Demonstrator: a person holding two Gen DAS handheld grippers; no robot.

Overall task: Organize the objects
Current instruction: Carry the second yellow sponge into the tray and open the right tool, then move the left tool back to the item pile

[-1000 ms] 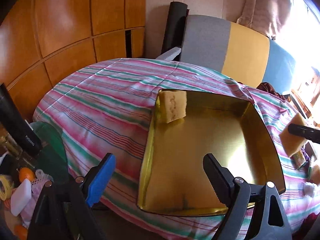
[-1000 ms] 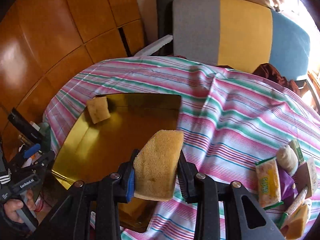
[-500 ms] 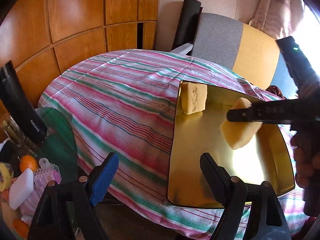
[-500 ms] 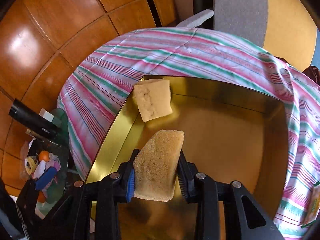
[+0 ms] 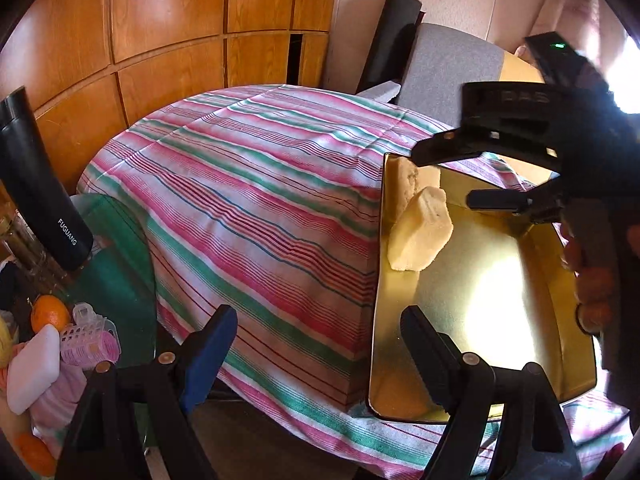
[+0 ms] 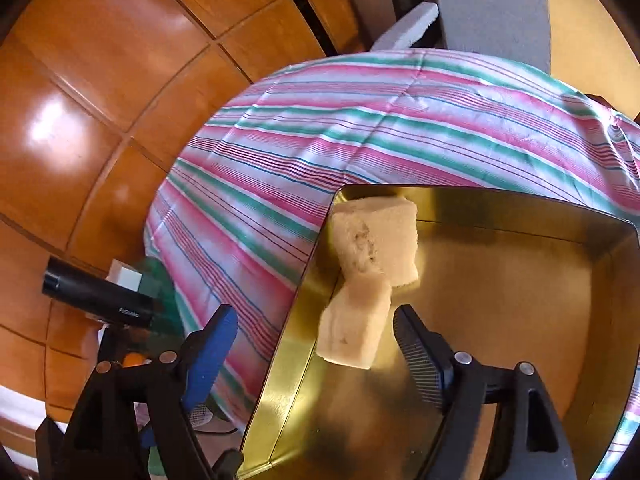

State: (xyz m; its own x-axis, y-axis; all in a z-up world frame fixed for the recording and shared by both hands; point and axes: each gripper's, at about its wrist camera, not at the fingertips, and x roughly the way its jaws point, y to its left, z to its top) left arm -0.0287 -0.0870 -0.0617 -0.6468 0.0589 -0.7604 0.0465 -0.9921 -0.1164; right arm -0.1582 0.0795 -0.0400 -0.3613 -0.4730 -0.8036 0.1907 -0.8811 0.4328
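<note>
In the left wrist view, the left gripper (image 5: 316,344) is at the bottom of the frame. Its fingers (image 5: 208,344) are spread wide and hold nothing. One finger has a blue pad and the other is black. A gold tray (image 5: 492,308) sits at the right side of the frame, on a counter with a striped cloth (image 5: 256,200) over it. Two yellow sponges are in the far left corner of the tray. The near sponge (image 5: 420,236) leans on the far sponge (image 5: 412,180), and they touch. The right gripper (image 5: 460,176) comes in from the upper right, just above the sponges. Its fingers are apart and hold nothing. A hand (image 5: 596,280) grips its handle at the right edge. At the left edge stands a black bottle (image 5: 40,184). Below it, in the lower left, are an orange (image 5: 50,314), a pink hair roller (image 5: 90,344) and a white bar (image 5: 34,362). Wood wall panels (image 5: 160,40) fill the upper left.

In the right wrist view, the right gripper (image 6: 316,344) is at the bottom of the frame. Its fingers (image 6: 208,352) are wide open and grasp nothing. The near sponge (image 6: 354,320) lies in the gap between them, close to the black finger, tipped up in the tray (image 6: 520,300). It touches the far sponge (image 6: 376,244), which sits in the tray's corner. The striped cloth (image 6: 320,140) fills the middle of the frame. The black bottle (image 6: 96,300) is at the left edge.
</note>
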